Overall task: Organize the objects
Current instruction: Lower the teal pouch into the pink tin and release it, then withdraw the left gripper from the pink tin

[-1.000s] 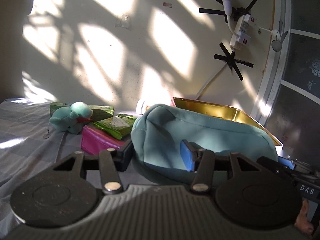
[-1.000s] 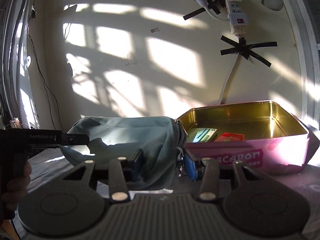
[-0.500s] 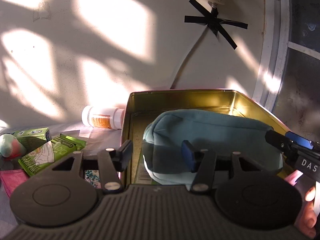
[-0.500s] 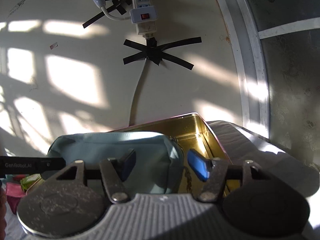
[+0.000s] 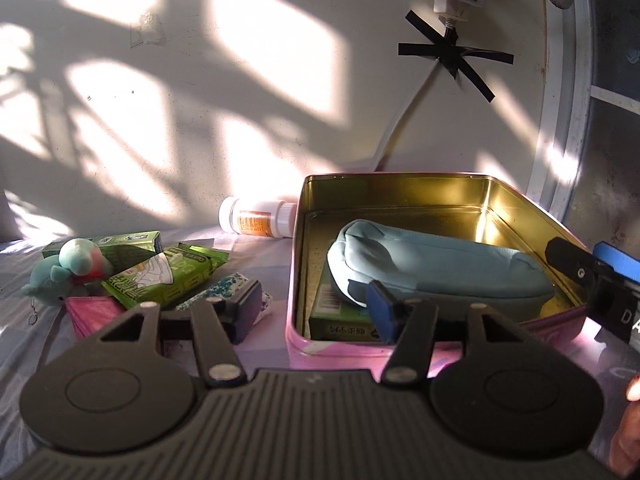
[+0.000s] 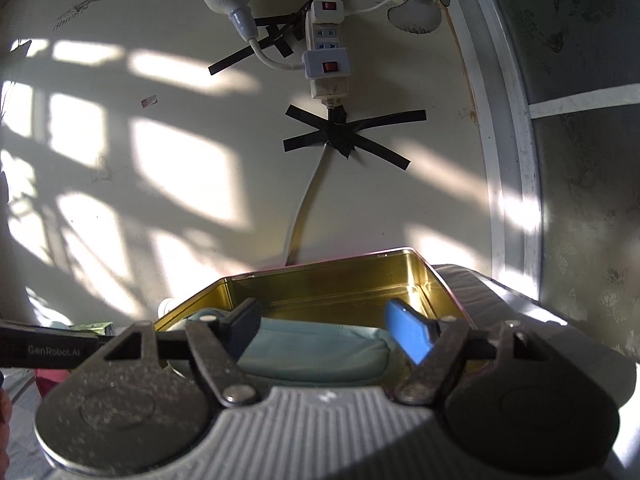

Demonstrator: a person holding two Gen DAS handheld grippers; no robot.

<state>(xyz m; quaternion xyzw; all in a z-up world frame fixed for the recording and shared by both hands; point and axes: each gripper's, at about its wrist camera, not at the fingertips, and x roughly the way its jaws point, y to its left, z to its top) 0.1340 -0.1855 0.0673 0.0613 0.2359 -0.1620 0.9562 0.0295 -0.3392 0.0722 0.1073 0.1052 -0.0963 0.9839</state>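
Observation:
A pale blue zip pouch (image 5: 440,268) lies inside the pink tin with a gold interior (image 5: 400,178), resting on a green box (image 5: 340,316). My left gripper (image 5: 314,314) hovers over the tin's near left corner. Its jaws are opening and nothing is pressed between them. My right gripper (image 6: 326,334) stands at the tin's near right side, jaws opening. The pouch (image 6: 320,344) lies beyond its pads, untouched, within the tin (image 6: 320,272). One of the right gripper's fingers (image 5: 618,262) shows at the right edge of the left wrist view.
Left of the tin on the grey cloth lie a white pill bottle (image 5: 256,220), a teal plush toy (image 5: 76,266), a green packet (image 5: 164,280), a green carton (image 5: 120,242) and a pink case (image 5: 92,312). A wall with a taped power strip (image 6: 326,60) rises just behind; a window frame (image 6: 508,160) stands right.
Both grippers carried the pouch rightward over the tin, then widened and let it go. The pouch now lies in the tin.

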